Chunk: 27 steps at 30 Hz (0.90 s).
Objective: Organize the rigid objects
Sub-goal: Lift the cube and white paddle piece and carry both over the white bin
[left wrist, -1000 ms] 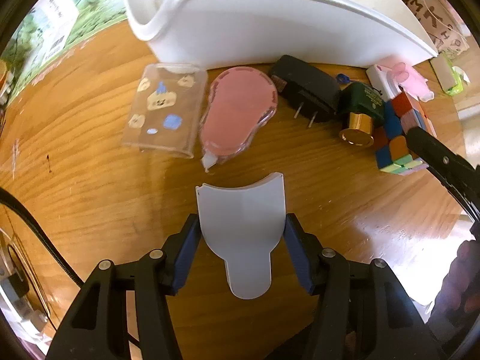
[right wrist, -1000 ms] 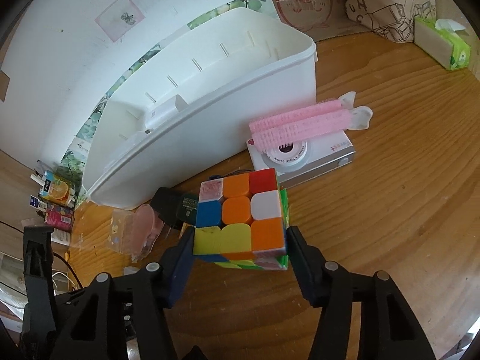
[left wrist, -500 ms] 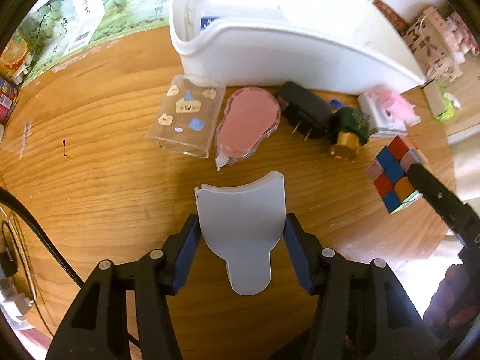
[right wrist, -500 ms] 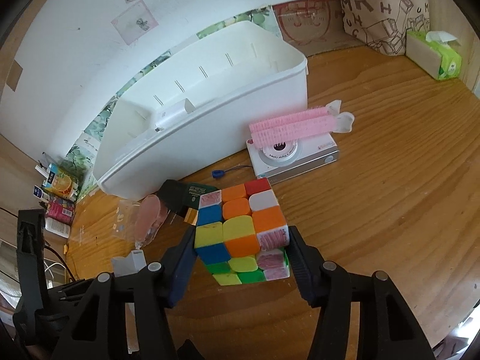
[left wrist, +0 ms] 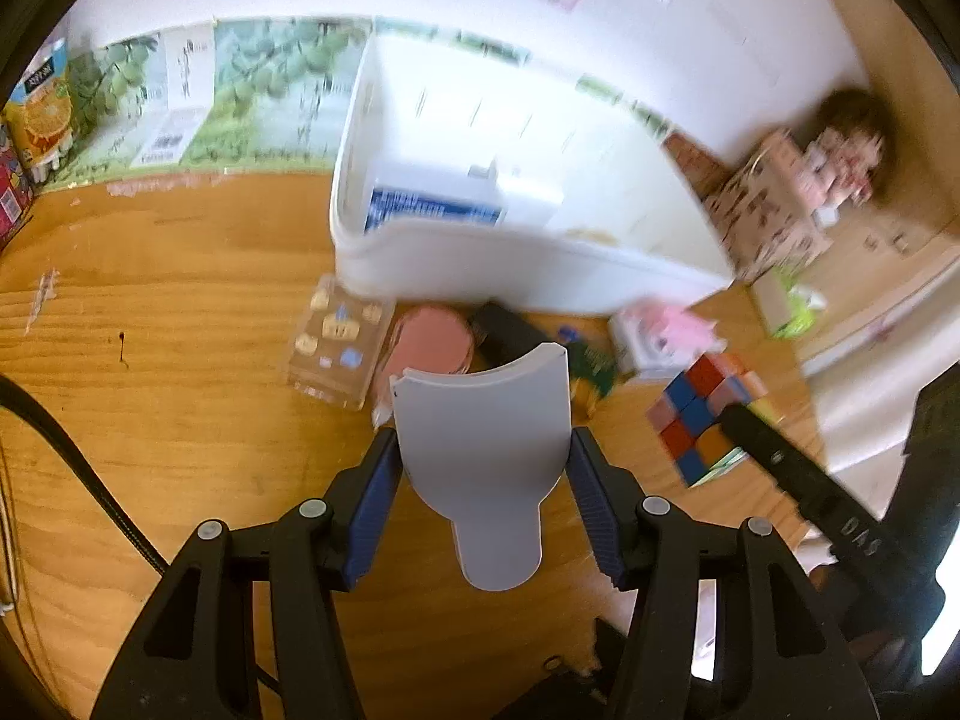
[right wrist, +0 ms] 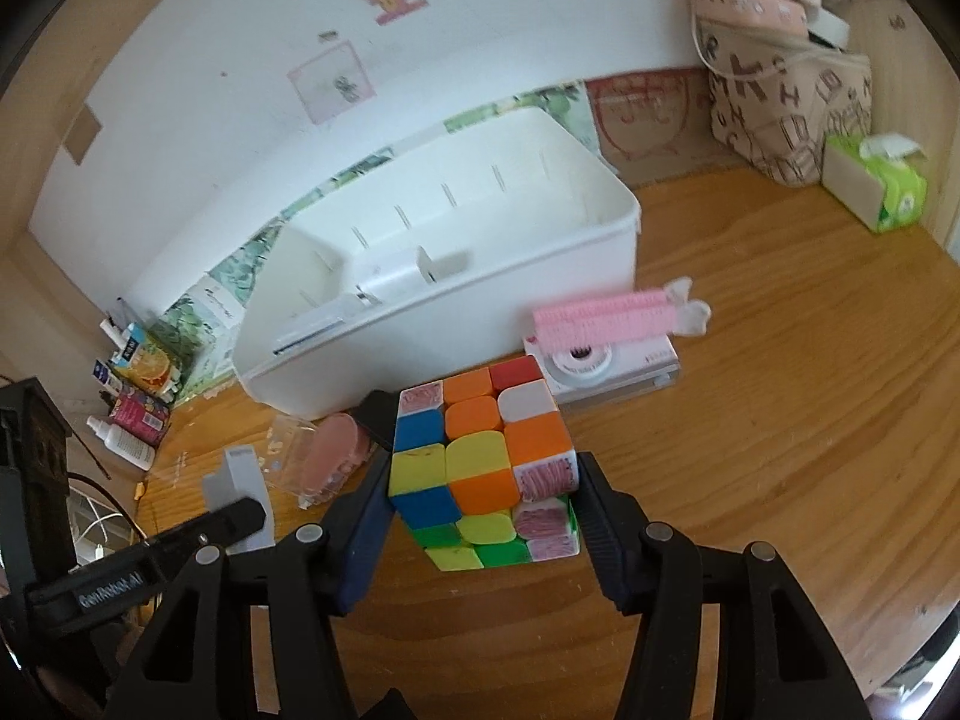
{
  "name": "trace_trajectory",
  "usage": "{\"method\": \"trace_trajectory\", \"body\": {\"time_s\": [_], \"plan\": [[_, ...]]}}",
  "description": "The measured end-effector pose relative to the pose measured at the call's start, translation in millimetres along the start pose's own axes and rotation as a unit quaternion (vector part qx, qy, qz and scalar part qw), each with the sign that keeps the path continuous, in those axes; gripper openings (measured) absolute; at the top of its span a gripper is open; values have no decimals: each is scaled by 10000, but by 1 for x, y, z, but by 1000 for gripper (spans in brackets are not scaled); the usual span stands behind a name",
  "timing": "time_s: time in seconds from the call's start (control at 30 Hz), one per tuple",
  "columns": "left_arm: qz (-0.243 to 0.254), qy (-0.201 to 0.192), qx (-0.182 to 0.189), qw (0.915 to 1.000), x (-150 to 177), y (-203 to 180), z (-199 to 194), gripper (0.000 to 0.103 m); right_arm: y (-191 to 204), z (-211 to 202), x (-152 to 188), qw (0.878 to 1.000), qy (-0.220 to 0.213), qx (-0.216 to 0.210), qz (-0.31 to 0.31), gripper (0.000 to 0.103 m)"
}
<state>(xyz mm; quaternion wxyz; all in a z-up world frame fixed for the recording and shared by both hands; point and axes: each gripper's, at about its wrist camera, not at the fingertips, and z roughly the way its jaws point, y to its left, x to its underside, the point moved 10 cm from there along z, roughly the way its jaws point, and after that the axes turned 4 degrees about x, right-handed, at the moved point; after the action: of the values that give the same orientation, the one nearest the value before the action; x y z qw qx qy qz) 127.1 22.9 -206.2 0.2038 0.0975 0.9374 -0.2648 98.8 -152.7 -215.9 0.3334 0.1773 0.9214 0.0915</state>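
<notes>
My left gripper (left wrist: 480,450) is shut on a white curved plastic divider (left wrist: 483,438) and holds it above the wooden table. My right gripper (right wrist: 480,480) is shut on a multicoloured puzzle cube (right wrist: 480,462), also lifted; the cube shows in the left wrist view (left wrist: 702,414). The white organiser bin (right wrist: 456,312) stands at the back, with a blue-labelled box (left wrist: 432,210) inside its left end. On the table before it lie a clear patterned case (left wrist: 336,348), a pink correction-tape dispenser (left wrist: 429,342), a black plug adapter (left wrist: 510,330) and a dark green bottle (left wrist: 594,366).
A white box with a pink hair roller (right wrist: 612,318) on it sits right of the bin. A green tissue pack (right wrist: 876,192) and a patterned bag (right wrist: 792,90) stand at the back right. Juice cartons (right wrist: 144,366) stand at the left wall. A black cable (left wrist: 78,462) runs along the left.
Both grippers rose and pulled back with their loads. The bin's inside has come into view, and the table objects look smaller and farther away.
</notes>
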Motion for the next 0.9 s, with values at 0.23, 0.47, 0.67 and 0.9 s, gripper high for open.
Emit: {"method": "trace_trajectory", "body": {"time_s": [0.23, 0.47, 0.67, 0.9], "plan": [[-129, -360, 262, 9989, -11, -8, -6, 60, 13, -15, -14, 9985, -423, -93, -346, 58], [-147, -552, 290, 9979, -24, -14, -11, 60, 27, -31, -34, 9934, -860, -267, -709, 58], [-141, -751, 254, 9967, -39, -21, -13, 60, 41, -42, -56, 9850, -1176, -272, -1230, 58], [-101, -977, 52, 9951, -64, -26, -12, 60, 48, -47, -81, 9775, -1370, -378, -1562, 58]]}}
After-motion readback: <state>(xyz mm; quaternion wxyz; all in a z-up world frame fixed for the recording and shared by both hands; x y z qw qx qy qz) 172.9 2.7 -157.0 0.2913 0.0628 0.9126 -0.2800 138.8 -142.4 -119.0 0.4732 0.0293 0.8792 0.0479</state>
